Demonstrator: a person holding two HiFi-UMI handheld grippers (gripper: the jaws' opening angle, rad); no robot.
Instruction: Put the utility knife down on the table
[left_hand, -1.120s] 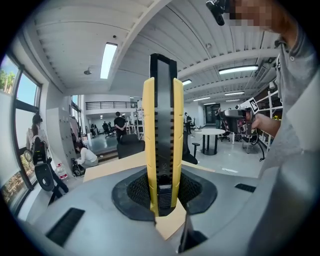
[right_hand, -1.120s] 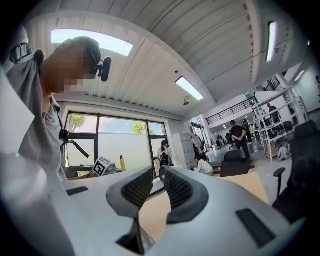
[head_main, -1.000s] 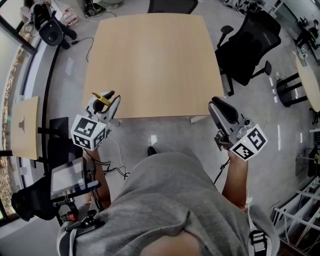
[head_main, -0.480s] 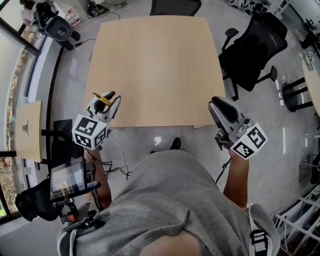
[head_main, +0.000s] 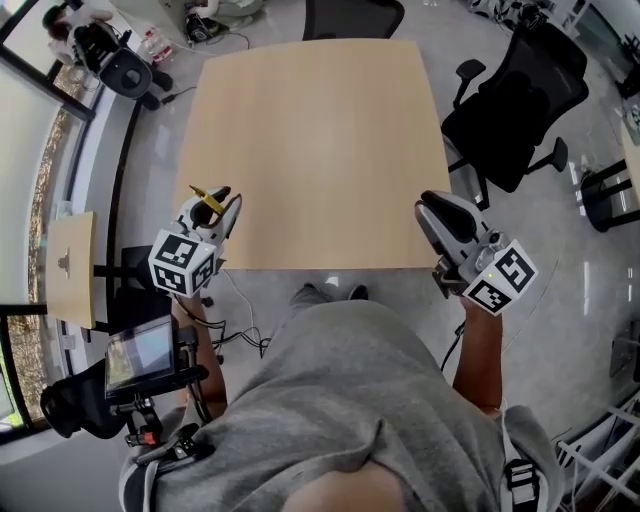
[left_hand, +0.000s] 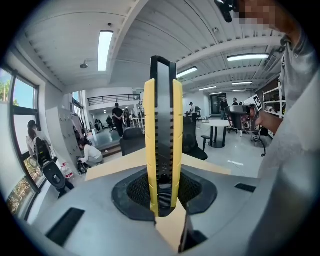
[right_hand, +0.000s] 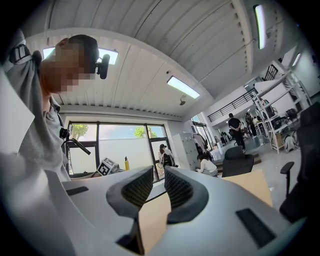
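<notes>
Head view: the wooden table fills the upper middle. The left gripper hangs off the table's near-left corner, at about 8 o'clock from the tabletop's middle. It carries the yellow utility knife, which is in the air and not on the wood. The right gripper sits off the near-right corner, at about 4 o'clock. A black office chair stands at 3 o'clock of the table.

Left gripper view: the two jaws are clamped on the lower end of the utility knife. The knife stands upright between the dark pads, its black and yellow body pointing to 12 o'clock. The tabletop shows beyond and below it.

Right gripper view: the jaws stand a narrow gap apart with nothing between them. The table's edge lies at about 4 o'clock.
</notes>
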